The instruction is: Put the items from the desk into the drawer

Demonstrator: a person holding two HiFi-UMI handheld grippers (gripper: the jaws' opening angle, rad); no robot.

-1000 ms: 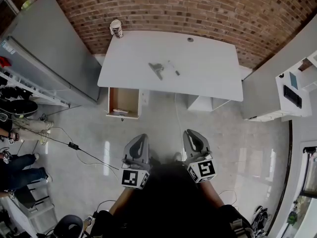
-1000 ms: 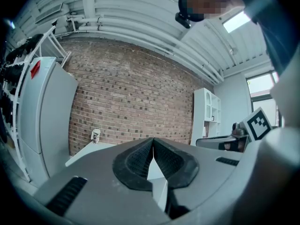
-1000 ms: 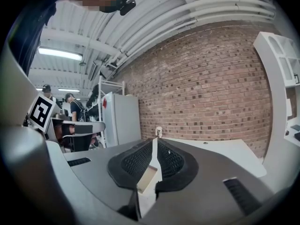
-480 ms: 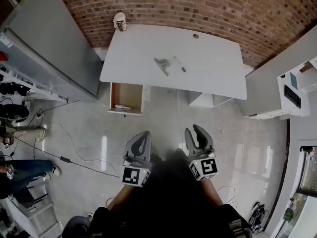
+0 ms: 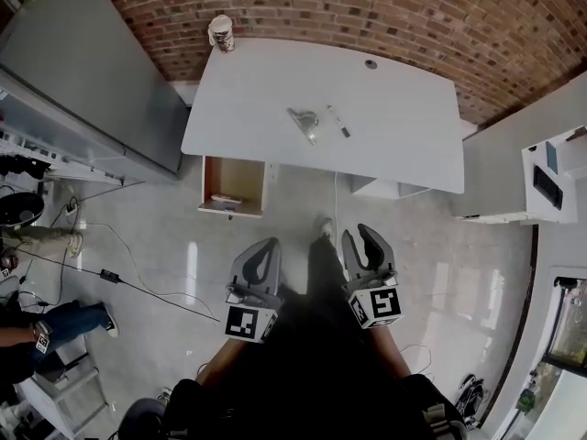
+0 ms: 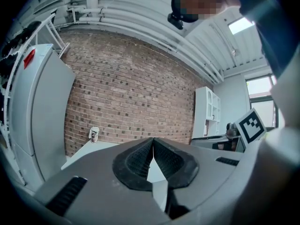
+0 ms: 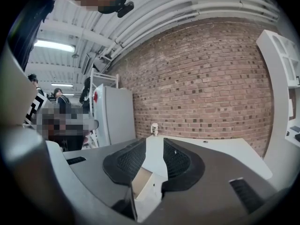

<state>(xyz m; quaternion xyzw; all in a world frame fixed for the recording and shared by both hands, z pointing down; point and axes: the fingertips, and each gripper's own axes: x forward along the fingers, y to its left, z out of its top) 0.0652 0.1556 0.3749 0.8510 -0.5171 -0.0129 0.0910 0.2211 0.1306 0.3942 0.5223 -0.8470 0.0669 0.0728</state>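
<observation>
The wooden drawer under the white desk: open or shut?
Open: the wooden drawer juts out from under the white desk, showing its brown inside.

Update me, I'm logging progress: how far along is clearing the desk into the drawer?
Done: the drawer stands open, one pale item inside. In hand: nothing; left hand-held gripper shut, right hand-held gripper empty, its jaws having just opened. Left: grey metal tool, pen and cup on the desk.

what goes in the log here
left gripper: jaws shut, empty | right gripper: jaws just opened, empty | pen on desk | drawer open
</observation>
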